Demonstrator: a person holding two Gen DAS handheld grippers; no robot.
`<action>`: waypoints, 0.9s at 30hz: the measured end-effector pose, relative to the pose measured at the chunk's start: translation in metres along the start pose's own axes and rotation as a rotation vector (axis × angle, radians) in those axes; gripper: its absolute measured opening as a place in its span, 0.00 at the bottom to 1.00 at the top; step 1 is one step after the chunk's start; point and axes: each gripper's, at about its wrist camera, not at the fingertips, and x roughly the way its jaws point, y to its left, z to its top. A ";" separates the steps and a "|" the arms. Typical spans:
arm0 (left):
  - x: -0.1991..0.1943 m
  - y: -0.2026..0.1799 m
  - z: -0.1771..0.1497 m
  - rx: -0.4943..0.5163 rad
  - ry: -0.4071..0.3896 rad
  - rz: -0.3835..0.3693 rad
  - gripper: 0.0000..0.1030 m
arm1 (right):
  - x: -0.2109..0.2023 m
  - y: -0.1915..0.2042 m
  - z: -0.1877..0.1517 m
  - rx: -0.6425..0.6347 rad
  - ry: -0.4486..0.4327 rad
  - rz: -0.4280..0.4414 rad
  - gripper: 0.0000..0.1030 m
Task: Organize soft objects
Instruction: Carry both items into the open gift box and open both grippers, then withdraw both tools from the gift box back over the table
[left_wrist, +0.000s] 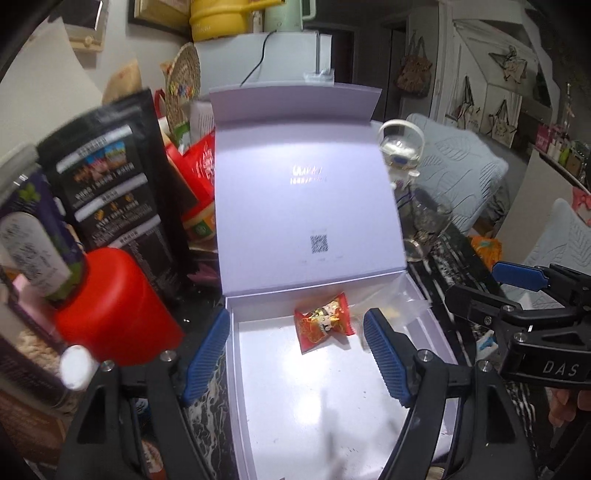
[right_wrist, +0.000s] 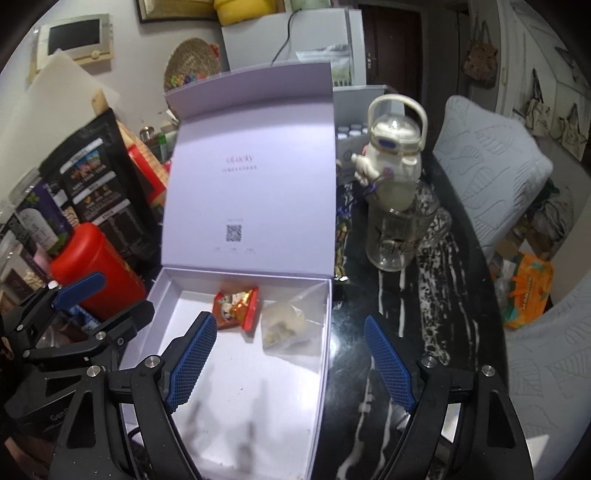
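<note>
Red snack packet (right_wrist: 236, 308) and clear pouch (right_wrist: 291, 325) are lying at the box's (right_wrist: 155, 295) far wall; you are hovering both claws, left claw (left_wrist: 295, 350) and right claw (right_wrist: 291, 360), wide and empty. Next, fetch another soft item.

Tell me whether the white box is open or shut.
Open. The white box has its lid standing up behind the tray, so the red snack packet inside shows.

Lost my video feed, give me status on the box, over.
Left gripper and right gripper open, empty. Red snack packet and clear bag lie in the open white box. Nothing blocking.
</note>
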 end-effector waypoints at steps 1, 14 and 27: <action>-0.008 -0.001 0.000 0.001 -0.012 -0.001 0.73 | -0.006 0.002 0.000 -0.003 -0.010 -0.004 0.81; -0.115 -0.004 -0.008 -0.004 -0.135 -0.037 0.73 | -0.121 0.032 -0.021 -0.049 -0.175 -0.042 0.81; -0.212 -0.025 -0.048 0.065 -0.235 -0.091 0.73 | -0.223 0.058 -0.075 -0.077 -0.288 -0.048 0.82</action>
